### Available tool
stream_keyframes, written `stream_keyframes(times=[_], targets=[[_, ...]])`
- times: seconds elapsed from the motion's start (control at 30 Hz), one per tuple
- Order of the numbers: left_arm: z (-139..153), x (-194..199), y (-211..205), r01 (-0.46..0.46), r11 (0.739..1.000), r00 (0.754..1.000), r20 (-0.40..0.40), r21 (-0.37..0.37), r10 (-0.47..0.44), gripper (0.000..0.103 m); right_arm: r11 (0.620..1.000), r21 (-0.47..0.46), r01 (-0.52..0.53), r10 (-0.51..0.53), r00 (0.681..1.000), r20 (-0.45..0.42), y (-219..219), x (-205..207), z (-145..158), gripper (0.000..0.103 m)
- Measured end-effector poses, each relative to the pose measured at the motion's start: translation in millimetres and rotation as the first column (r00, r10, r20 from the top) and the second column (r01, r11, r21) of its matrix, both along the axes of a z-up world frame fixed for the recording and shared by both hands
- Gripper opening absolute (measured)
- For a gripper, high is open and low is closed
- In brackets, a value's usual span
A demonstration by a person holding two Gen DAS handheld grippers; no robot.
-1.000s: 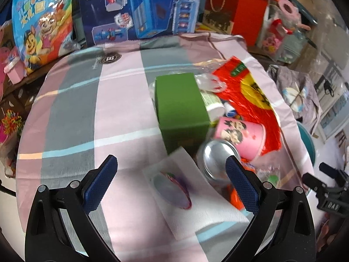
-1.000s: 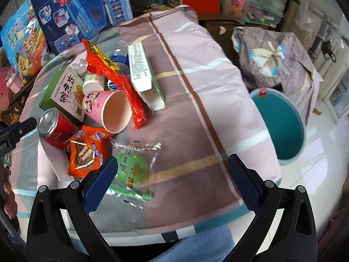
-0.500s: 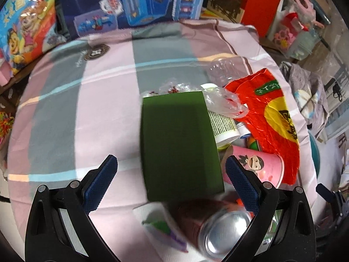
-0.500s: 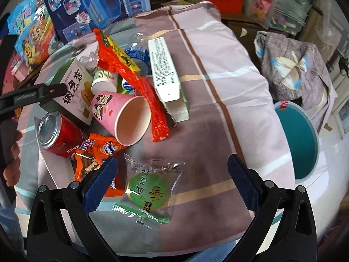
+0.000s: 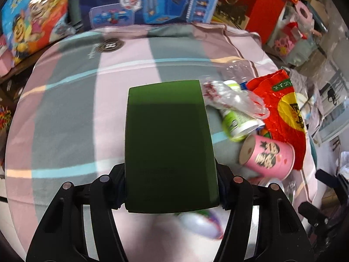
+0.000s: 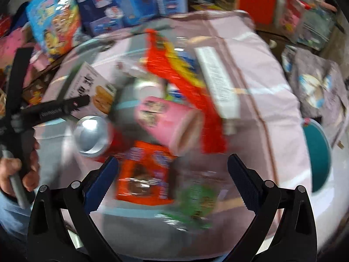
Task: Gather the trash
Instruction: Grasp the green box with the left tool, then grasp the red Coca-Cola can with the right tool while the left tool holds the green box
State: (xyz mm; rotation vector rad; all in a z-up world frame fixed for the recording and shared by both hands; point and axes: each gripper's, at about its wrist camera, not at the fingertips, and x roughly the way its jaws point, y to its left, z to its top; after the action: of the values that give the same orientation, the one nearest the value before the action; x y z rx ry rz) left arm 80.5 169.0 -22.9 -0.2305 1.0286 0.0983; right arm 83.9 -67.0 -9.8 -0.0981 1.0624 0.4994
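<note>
A teal bin (image 6: 316,152) stands on the floor past the right edge of the tabletop (image 5: 65,113); what it holds cannot be told. On the striped cloth lies a heap of trash: a pink cup (image 5: 267,156) on its side, mouth empty, a red wrapper (image 5: 283,109) just behind it, a small white-and-green bottle (image 5: 234,123) and crumpled clear plastic (image 5: 231,97).

The left tongs (image 5: 171,193) have just been closing and now pinch a green box (image 5: 169,144) by its two sides, each pad pressed flat against it. The box tilts away from the camera, over a white napkin (image 5: 196,222).

The right tongs (image 6: 173,181) are spread wide and hold nothing. They hang above an orange packet (image 6: 144,174) and a green sweet in clear wrap (image 6: 194,203), both blurred. A red can (image 6: 93,136) lies beside the cup, with a long white carton (image 6: 218,83) beyond.

In the right wrist view a hand (image 6: 19,172) grips the left tool's handle at the left edge, that tool angled down towards the box.
</note>
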Motion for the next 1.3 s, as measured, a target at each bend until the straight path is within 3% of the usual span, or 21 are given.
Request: stream_keyframes(times=[0.17,0.33,0.53,0.73,0.93,1.1,1.3], targets=[[-5,-32,24,-0.017,0.999,1.0,0.008,-0.037,0.017,0.063,0.997,0.015,-0.078,0.078,0.997,-0.007,44,-6,7,0.072],[-8,-55,37,-0.031,0.997,0.999,0.034,-0.076,0.034,0.065,0.993,0.001,-0.116,0.116,0.991,-0.065,73,-10,-4,0.072],[-17,-58,34,-0.023,0.997,0.999,0.024,-0.069,0.025,0.069,0.992,-0.055,-0.111,0.108,0.993,-0.055,87,-9,-18,0.072],[-30,-55,30,-0.033,0.998,0.999,-0.015,-0.058,0.032,0.068,0.997,0.004,-0.079,0.079,0.99,-0.112,79,2,-21,0.072],[-26,-57,31,-0.063,0.997,0.998,0.002,0.046,0.063,0.062,0.999,0.044,-0.031,0.033,0.999,-0.042,50,-3,4,0.072],[-28,-66,42,-0.059,0.998,0.998,-0.003,0.02,0.059,0.062,1.0,-0.017,0.01,-0.01,1.0,0.011,30,-6,3,0.072],[-27,-76,42,-0.059,0.998,0.998,0.001,0.008,0.059,0.062,0.996,-0.065,-0.061,0.058,0.997,-0.045,50,-16,-21,0.072]])
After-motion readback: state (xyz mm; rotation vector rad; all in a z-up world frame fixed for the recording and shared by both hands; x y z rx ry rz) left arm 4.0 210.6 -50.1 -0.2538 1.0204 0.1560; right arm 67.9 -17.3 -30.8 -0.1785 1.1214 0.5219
